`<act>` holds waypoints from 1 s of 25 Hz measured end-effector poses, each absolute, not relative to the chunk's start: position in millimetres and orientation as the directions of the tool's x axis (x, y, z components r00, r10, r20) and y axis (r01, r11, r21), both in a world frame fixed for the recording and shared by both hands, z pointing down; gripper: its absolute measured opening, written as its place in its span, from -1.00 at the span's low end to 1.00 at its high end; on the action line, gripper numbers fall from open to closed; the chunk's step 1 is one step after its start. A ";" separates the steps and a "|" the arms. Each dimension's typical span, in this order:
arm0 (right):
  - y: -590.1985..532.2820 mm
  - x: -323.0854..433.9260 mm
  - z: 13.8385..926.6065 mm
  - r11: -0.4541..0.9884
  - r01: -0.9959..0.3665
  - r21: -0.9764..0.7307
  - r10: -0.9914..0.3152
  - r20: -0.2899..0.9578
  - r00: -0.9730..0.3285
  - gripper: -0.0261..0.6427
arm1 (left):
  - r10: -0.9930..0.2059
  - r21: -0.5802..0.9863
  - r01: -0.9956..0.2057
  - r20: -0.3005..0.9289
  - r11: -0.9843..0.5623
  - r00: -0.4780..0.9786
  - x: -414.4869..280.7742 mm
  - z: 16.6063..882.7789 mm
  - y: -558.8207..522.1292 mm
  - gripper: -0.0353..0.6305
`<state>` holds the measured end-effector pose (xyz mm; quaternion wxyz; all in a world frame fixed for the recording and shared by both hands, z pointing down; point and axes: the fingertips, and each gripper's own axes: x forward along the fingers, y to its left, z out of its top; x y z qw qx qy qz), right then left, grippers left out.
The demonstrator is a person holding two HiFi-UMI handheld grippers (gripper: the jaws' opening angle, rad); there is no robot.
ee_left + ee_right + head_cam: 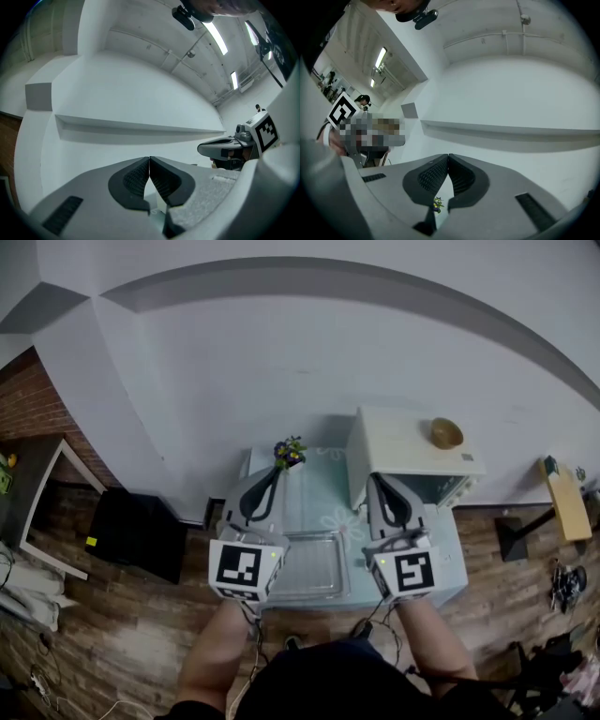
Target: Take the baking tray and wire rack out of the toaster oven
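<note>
The left gripper and right gripper are both clenched on nothing, held level above the table. The baking tray lies on the table between them, near the white toaster oven.

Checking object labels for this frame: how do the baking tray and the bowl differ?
Shape: the baking tray is rectangular, while the bowl is round.
Colour: the tray looks silvery grey, the bowl wooden brown.
Place: the tray lies flat on the table, outside the toaster oven; the bowl sits on top of the oven.
Size: the tray is clearly larger than the bowl.
Shared: both look empty.
</note>
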<state>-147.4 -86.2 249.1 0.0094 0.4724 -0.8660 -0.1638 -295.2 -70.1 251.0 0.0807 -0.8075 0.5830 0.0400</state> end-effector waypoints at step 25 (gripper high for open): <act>-98.9 -154.0 253.0 0.521 -0.820 0.238 -0.816 -0.145 -0.560 -0.91 | -0.935 -0.075 -0.947 -0.151 -0.313 0.321 -304.9 254.9 -80.8 -0.88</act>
